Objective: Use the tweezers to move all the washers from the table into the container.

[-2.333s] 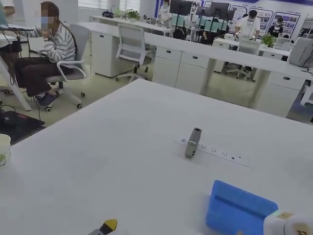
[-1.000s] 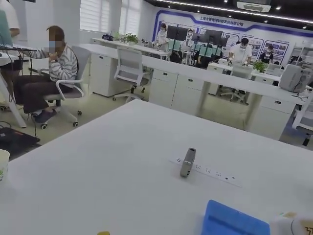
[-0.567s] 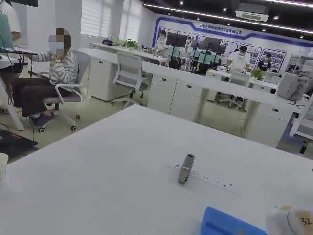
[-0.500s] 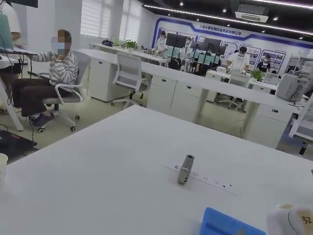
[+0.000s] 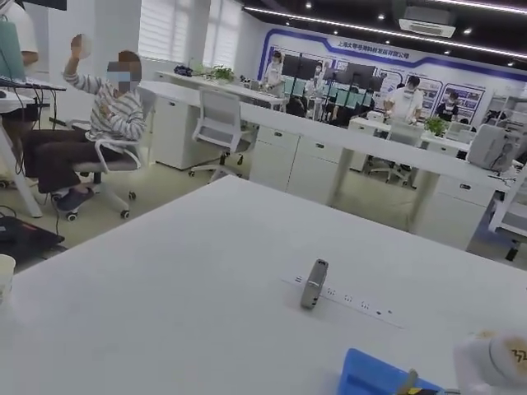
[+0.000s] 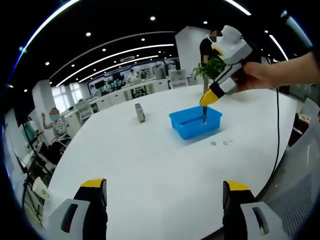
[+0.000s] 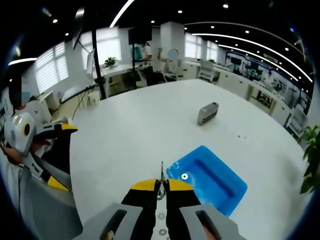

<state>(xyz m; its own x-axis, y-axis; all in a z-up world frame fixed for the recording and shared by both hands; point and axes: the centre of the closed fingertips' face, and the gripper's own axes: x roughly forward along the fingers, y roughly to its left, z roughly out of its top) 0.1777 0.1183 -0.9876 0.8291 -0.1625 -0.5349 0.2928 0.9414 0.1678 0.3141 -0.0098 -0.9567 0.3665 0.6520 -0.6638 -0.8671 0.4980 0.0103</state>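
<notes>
While the tweezers [image 7: 161, 172] are clenched in the right gripper [image 7: 161, 187], tips over the blue container [image 7: 220, 185], loose washers [image 6: 225, 143] are seen on the desk [image 6: 150, 165] just beside it, on that gripper's near side. The left gripper [image 6: 164, 184] is held open, well apart.

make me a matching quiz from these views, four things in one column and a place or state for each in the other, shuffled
1 tweezers
2 left gripper
3 blue container
4 loose washers

a lying on the table beside the container
b jaws wide apart
c one washer inside
d clamped in the right gripper

Pairs: 1-d, 2-b, 3-c, 4-a
</notes>
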